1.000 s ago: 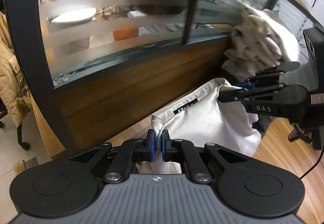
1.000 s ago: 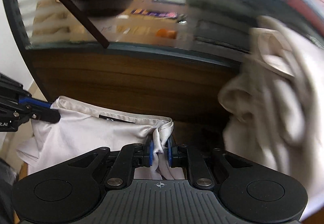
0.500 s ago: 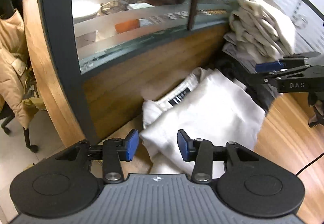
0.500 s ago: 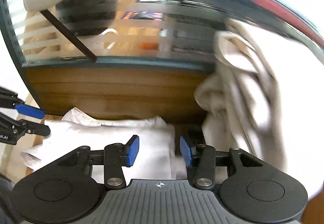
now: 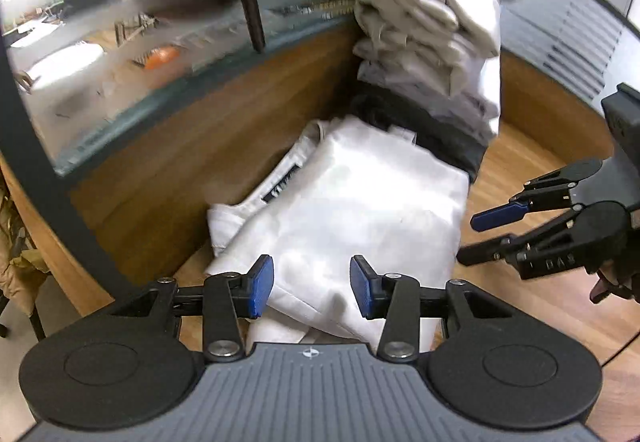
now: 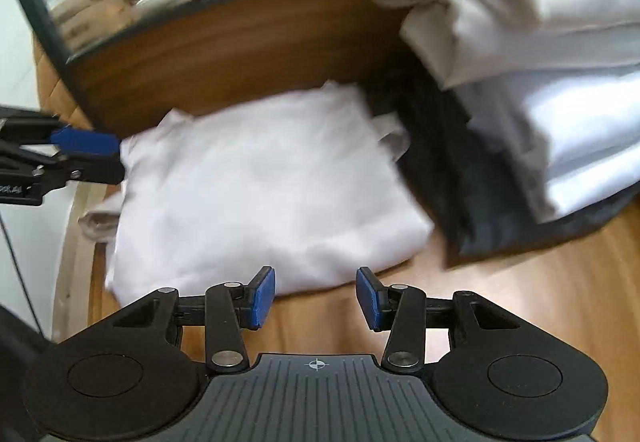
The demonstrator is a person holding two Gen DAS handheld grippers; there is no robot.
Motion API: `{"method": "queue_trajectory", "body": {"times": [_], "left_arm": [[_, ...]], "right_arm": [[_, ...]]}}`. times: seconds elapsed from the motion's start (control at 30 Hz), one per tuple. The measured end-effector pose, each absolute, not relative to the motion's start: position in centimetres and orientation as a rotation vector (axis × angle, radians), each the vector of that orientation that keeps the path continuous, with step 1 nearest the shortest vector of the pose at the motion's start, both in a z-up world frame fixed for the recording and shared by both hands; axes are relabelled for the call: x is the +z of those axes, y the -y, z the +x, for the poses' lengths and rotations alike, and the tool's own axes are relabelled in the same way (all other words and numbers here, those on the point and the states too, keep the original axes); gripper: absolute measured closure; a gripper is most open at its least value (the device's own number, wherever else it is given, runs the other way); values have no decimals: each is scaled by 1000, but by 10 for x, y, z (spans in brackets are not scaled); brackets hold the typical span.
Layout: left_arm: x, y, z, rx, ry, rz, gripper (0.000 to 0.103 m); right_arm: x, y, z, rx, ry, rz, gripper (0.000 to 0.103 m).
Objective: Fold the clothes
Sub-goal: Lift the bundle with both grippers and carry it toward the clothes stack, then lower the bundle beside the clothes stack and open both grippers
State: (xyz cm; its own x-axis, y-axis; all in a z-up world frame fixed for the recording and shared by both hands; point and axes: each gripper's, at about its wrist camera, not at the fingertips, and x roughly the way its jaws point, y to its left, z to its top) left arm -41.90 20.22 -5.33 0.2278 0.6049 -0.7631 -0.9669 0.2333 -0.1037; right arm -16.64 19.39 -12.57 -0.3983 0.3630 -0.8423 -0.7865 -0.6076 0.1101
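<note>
A folded white garment (image 5: pixel 344 202) (image 6: pixel 260 194) lies flat on the wooden table (image 5: pixel 532 298), its collar and black label toward the back wall. My left gripper (image 5: pixel 312 290) hovers open over its near edge, nothing between the blue pads. My right gripper (image 6: pixel 316 296) is open too, just short of the garment's front edge above bare wood. In the left wrist view the right gripper (image 5: pixel 480 238) stands open off the garment's right side. In the right wrist view the left gripper (image 6: pixel 96 158) shows at the garment's left edge.
A tall stack of folded beige and white clothes (image 5: pixel 432 42) (image 6: pixel 540 54) on a dark garment (image 6: pixel 480 178) stands right of the white one. A wooden ledge with glass panels (image 5: pixel 180 130) runs behind. The table edge (image 6: pixel 76 242) drops off at left.
Both grippers were shut on the white garment's collar corners a second ago; they let go, opened and pulled back. The garment now lies flat on the table.
</note>
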Motion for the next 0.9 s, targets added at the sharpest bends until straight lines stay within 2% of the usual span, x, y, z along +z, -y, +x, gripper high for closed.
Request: {"method": "queue_trajectory", "body": {"times": [0.33,0.77,0.8,0.9], "left_arm": [[-90,-227,-418,1290,-741,-726,56],[-88,-230,-425,1363,-685,-747,55],[-86,-228,-426,1364,-681,-752,53],[-81,-218,-425,1369,-666,-765,41]], "right_arm": [[-133,-194,-187,2101,-632,-1118,53],[-129,-192,-189,2117,-630,-1098,53],[-129,-190,-188,2117,-629,-1095,52],[-127,-185,-183,2117,-627,-1087,52]]}}
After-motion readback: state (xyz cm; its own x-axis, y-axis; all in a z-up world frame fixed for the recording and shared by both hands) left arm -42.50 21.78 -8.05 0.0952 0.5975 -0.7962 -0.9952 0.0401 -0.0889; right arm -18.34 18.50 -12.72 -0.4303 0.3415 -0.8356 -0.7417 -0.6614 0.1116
